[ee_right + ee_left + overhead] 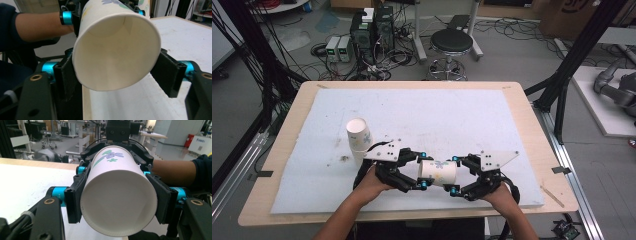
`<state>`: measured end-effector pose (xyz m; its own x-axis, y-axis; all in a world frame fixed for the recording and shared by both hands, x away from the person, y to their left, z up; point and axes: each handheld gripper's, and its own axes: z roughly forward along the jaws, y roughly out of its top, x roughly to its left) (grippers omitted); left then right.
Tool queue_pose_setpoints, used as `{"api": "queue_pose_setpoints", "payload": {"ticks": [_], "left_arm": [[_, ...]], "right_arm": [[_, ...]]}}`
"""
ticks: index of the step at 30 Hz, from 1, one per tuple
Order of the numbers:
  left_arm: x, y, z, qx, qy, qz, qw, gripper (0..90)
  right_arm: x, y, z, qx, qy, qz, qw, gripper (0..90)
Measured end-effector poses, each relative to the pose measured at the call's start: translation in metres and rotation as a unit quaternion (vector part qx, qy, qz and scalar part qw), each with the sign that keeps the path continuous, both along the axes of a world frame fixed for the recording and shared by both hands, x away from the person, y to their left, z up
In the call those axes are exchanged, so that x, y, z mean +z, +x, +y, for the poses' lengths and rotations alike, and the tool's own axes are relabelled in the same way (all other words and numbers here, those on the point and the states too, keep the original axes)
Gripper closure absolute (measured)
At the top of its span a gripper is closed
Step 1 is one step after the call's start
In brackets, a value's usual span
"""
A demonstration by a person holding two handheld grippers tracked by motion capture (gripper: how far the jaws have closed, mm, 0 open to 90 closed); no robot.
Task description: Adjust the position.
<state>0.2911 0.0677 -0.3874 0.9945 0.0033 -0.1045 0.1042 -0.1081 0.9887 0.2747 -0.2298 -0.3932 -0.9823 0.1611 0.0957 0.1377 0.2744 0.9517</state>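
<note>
Here, at the left of the high view, a stack of white paper cups with a floral print stands upright on the white foam sheet that covers the pale wooden worktop, just behind the left gripper and well clear of its jaws. That left gripper is held low over the near part of the sheet, its jaws pointing toward the person's right, and they are clamped on one end of a single white paper cup with a blue and green flower print; this cup lies on its side in the air between the two tools, above the sheet and not resting on it. In the left gripper view the cup sits squarely between the two black jaws, both pads pressed flat against its wall near the rim, with the open mouth facing the camera. To the right, the right gripper meets the cup from the opposite end. In the right gripper view the cup hangs between that tool's jaws: the left jaw touches its wall, while the right jaw stands just off it with a sliver of gap, so these jaws are still apart around the cup and not gripping it.
</note>
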Motion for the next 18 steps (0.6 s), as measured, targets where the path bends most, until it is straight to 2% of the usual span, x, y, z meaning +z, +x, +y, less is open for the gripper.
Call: {"api": "queue_pose_setpoints", "payload": {"ticks": [6, 12, 15, 16, 17, 18], "left_arm": [[-0.0039, 0.0009, -0.0006, 0.000, -0.018, 0.007, 0.9998, 36.7], [-0.0047, 0.0010, -0.0010, 0.000, -0.020, 0.008, 0.9998, 36.9], [-0.0057, 0.0004, -0.0012, 0.005, -0.012, 0.007, 0.9999, 36.4], [-0.0057, 0.0004, -0.0012, 0.005, -0.012, 0.007, 0.9999, 33.1], [-0.0057, -0.0006, -0.0018, 0.010, -0.004, 0.007, 0.9999, 23.6], [-0.0054, -0.0012, -0.0024, 0.016, 0.007, 0.014, 0.9997, 23.6]], "right_arm": [[0.0020, 0.0006, -0.0044, 0.001, 0.027, 0.006, 0.9996, 31.5], [0.0027, 0.0019, -0.0071, 0.002, 0.042, 0.008, 0.9991, 34.3], [0.0030, 0.0022, -0.0072, 0.003, 0.039, 0.011, 0.9992, 34.6], [0.0030, 0.0022, -0.0072, 0.003, 0.039, 0.011, 0.9992, 34.6], [0.0031, 0.0028, -0.0078, 0.005, 0.039, 0.021, 0.9990, 34.6], [0.0031, 0.0028, -0.0078, 0.005, 0.039, 0.021, 0.9990, 34.6]]}}
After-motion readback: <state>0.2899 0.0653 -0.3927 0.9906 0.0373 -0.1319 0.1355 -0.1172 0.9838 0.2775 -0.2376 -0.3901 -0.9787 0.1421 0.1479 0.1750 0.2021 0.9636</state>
